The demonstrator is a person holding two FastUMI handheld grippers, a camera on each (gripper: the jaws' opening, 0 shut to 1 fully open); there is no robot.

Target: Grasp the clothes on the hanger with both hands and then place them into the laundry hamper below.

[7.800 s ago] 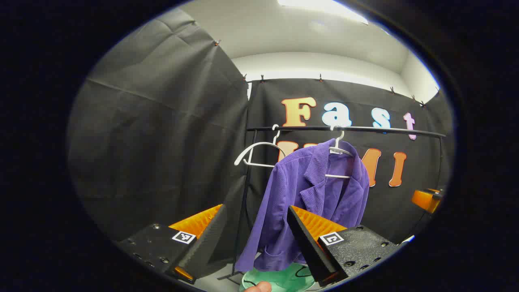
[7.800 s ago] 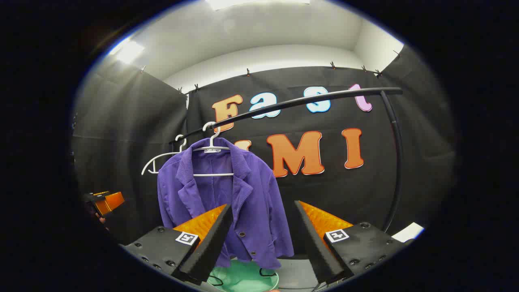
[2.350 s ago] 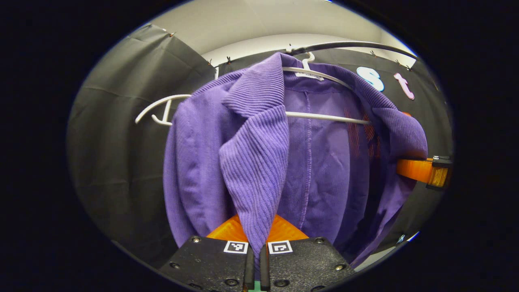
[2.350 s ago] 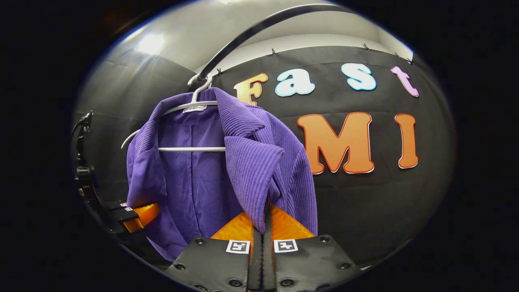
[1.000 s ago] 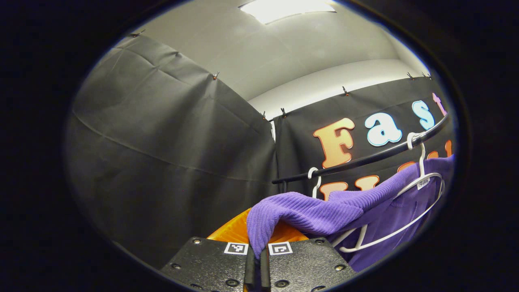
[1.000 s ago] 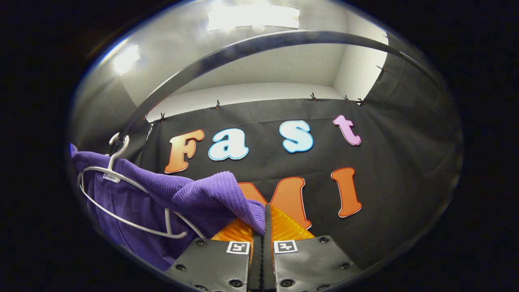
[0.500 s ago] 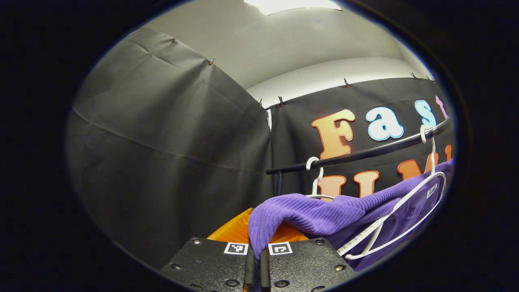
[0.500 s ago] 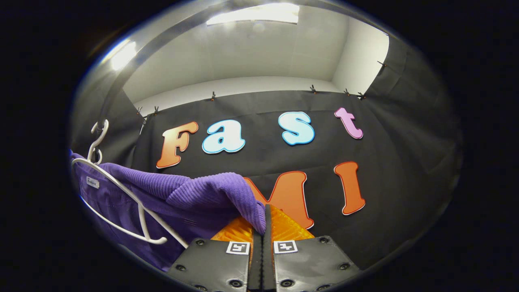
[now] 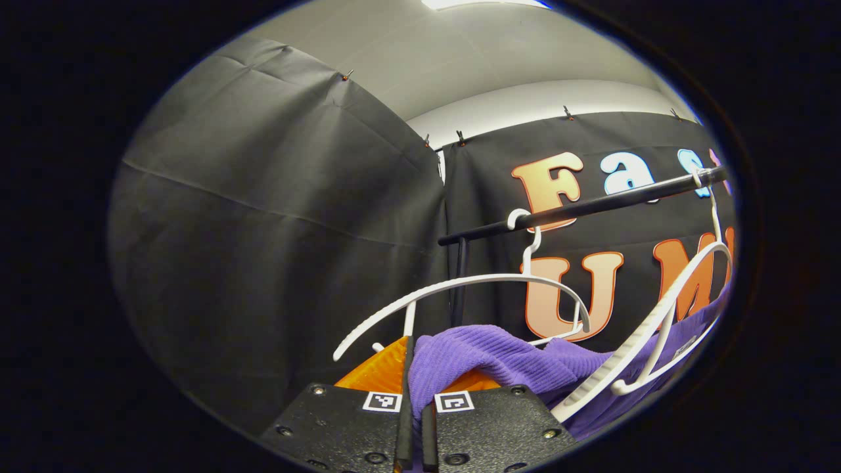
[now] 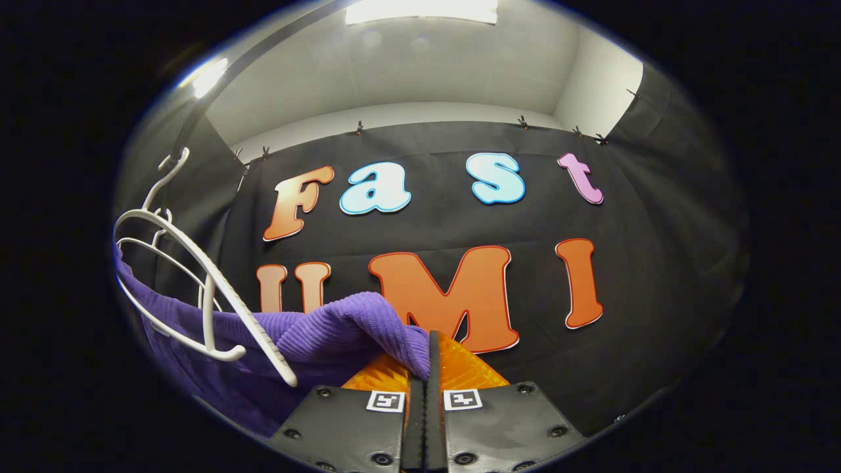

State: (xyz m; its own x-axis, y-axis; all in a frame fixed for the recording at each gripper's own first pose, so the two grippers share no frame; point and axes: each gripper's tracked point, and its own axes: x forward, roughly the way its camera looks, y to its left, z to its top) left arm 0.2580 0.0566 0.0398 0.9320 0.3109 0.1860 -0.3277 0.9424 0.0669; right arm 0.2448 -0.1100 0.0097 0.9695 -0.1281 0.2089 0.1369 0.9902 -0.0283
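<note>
The purple ribbed jacket (image 9: 519, 361) stretches from my left gripper (image 9: 415, 394), which is shut on one front edge, off to the right. In the right gripper view the same jacket (image 10: 328, 335) runs leftward from my right gripper (image 10: 426, 374), shut on the other edge. The jacket's white hanger (image 9: 663, 315) hangs from the black rail (image 9: 591, 207) with its arm bare above the cloth; in the right gripper view that hanger (image 10: 210, 263) is at the left, the jacket sagging below it.
A second, bare white hanger (image 9: 460, 289) hangs on the rail close to my left gripper. The rail's black upright (image 9: 458, 276) stands behind it. Black cloth walls close in the back and sides, with a white ceiling above.
Both grippers have come lower with the jacket still pinched. The cloth has slid down off the hanger's arms, which now stand bare above it. The rail sits higher in both views.
</note>
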